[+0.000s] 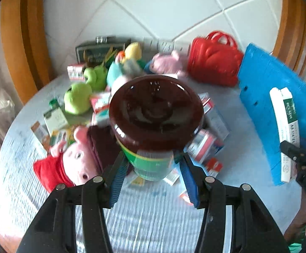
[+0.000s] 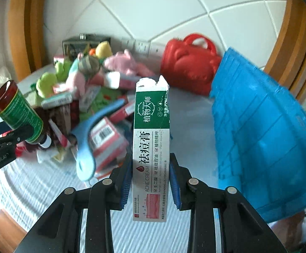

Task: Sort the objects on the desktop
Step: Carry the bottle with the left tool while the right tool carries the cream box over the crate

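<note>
Desktop objects lie heaped on the white table (image 2: 37, 189): boxes, plush toys, a blue brush (image 2: 85, 145). My left gripper (image 1: 151, 164) is clamped around a green-labelled bottle (image 1: 153, 124), held up over the pile with its dark base toward the camera. My right gripper (image 2: 150, 170) pinches an acne cream box (image 2: 150, 147) upright, beside the blue bin (image 2: 258, 130).

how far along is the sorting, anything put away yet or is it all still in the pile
Early. Nothing visibly sorted: I can't see inside the blue plastic crate or red plastic basket. In hand: the left gripper clamps a brown green-labelled bottle; the right gripper clamps a green-and-white acne cream box. Left: plush toys, small cartons and a blue shoehorn-like scoop heaped on the table.
</note>
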